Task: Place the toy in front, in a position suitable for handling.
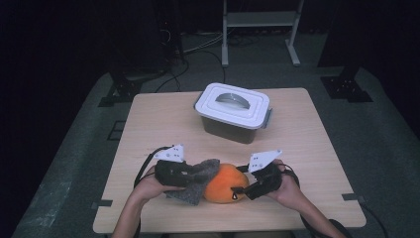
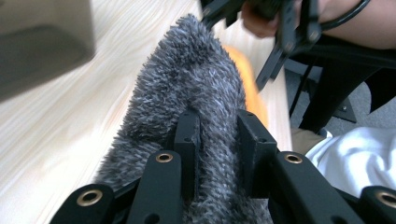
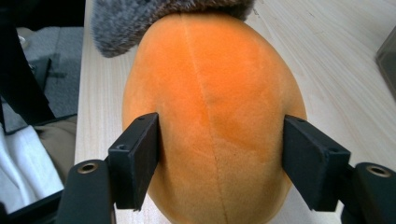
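Your left gripper [image 1: 190,174] sits near the front edge of the wooden table [image 1: 163,119], and its jaws are clamped tight on a fold of the grey furry cloth [image 1: 198,179]. In the left gripper view the cloth [image 2: 191,93] bulges up between and around the two black jaws and runs away from them toward the orange plush toy [image 2: 245,79], whose side peeks out just past the far edge of the fur.

Your right gripper [image 1: 242,191] comes in from the other side, pointing at the left one. Its jaws stand wide with the orange plush toy [image 1: 225,183] between them. In the right gripper view the toy [image 3: 210,116] sits squarely in the gap: one jaw lies against its flank, while the other stands at its edge, and you cannot tell there whether that pad presses or only brushes the plush. The grey cloth [image 3: 154,18] drapes over the far end of the toy, touching it.

The toy rests on the table between your two hands. Well beyond it stands a lidded white plastic box [image 1: 232,111], apart from both grippers.
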The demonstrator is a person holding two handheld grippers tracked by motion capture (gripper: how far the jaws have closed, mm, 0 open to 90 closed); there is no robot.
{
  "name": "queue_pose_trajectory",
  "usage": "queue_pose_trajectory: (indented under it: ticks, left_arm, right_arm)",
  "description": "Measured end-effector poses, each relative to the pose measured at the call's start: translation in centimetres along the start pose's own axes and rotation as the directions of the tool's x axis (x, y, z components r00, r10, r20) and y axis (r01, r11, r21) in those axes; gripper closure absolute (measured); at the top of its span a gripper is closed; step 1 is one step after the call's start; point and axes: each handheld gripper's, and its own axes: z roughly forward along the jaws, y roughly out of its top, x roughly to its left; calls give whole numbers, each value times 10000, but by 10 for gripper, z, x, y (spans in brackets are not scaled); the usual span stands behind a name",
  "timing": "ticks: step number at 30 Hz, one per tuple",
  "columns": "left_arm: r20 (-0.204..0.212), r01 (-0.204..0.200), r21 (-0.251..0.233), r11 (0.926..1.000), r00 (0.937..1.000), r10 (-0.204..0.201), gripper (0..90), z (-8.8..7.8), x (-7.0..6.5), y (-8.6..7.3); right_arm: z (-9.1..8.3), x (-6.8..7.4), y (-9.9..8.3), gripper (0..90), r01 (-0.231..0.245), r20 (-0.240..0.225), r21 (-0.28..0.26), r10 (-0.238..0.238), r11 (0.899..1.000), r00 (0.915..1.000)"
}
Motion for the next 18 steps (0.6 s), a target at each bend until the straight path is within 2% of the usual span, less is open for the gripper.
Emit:
queue_pose_trajectory:
  ticks: [1,3,5,10,12,16,18]
  left_arm:
    - [233,-188,-180,9997,9995,192,718,4,-5,6]
    - [317,-364,-103,9993,9988,367,715,8,-9,8]
    - [330,-342,-12,9994,9989,343,716,10,-9,8]
    - [255,40,174,9998,9997,-44,716,3,-1,-4]
    - [161,150,301,9994,9998,-155,716,-1,2,-8]
    - [337,400,206,9990,9986,-407,714,-5,5,-13]
    - [307,313,207,9993,9990,-319,714,-5,4,-12]
  right_arm:
    - [1,1,1,300,90,23,10,-90,10000,10000]
    - [1,2,1,300,229,38,17,-229,9997,9997]
    - [1,2,1,300,250,50,48,-250,9997,9997]
    - [-2,-2,0,272,-197,-154,-150,194,9997,9997]
    - [-3,-3,-1,263,-264,-123,-29,263,9996,9996]
    - [-3,-4,-3,257,-413,-142,74,414,9991,9990]
    - [0,-3,-3,268,-489,-172,115,491,9987,9986]
